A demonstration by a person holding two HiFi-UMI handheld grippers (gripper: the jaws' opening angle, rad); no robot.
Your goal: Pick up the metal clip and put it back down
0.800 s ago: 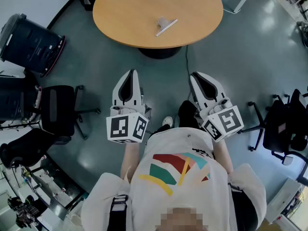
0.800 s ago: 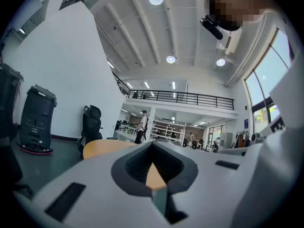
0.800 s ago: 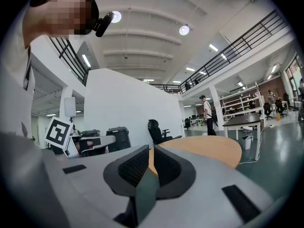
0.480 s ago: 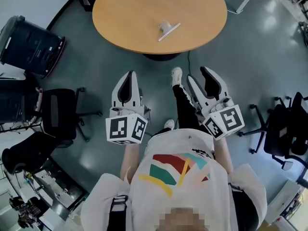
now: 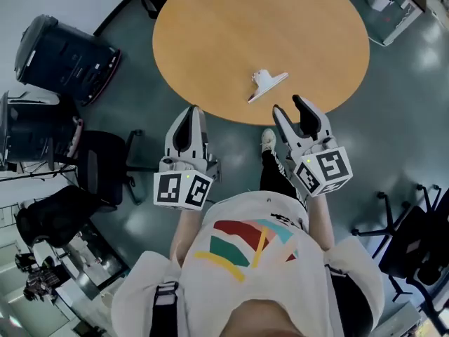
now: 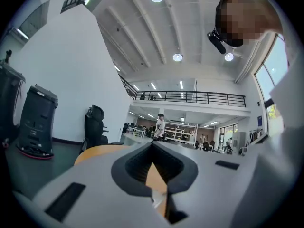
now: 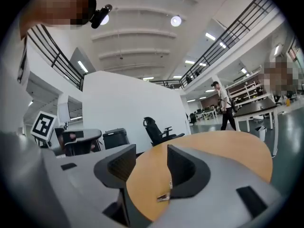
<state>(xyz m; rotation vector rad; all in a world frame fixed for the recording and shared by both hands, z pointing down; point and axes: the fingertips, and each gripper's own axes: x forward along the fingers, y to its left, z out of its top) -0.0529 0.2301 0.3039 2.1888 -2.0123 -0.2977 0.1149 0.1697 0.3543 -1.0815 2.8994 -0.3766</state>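
The metal clip (image 5: pixel 266 84) lies flat on the round wooden table (image 5: pixel 210 41), near its front edge. My right gripper (image 5: pixel 289 105) is open and empty, with its tips over the table's edge just right of and below the clip. In the right gripper view the clip (image 7: pixel 164 197) shows low in the gap between the right gripper's (image 7: pixel 151 151) jaws, some way ahead on the tabletop (image 7: pixel 223 151). My left gripper (image 5: pixel 191 109) is shut and empty, just short of the table's edge, left of the clip. In its own view the left gripper's (image 6: pixel 153 145) tips meet.
Black wheeled machines (image 5: pixel 66 48) stand on the floor at the left, with a dark office chair (image 5: pixel 102 167) below them. Another chair (image 5: pixel 414 237) is at the lower right. The person's shoe (image 5: pixel 269 140) shows under the table edge. A person (image 7: pixel 222 106) walks far behind.
The person has stepped up to the table. Table and clip now lie much nearer both grippers, and the right gripper's tips have reached over the table's edge.
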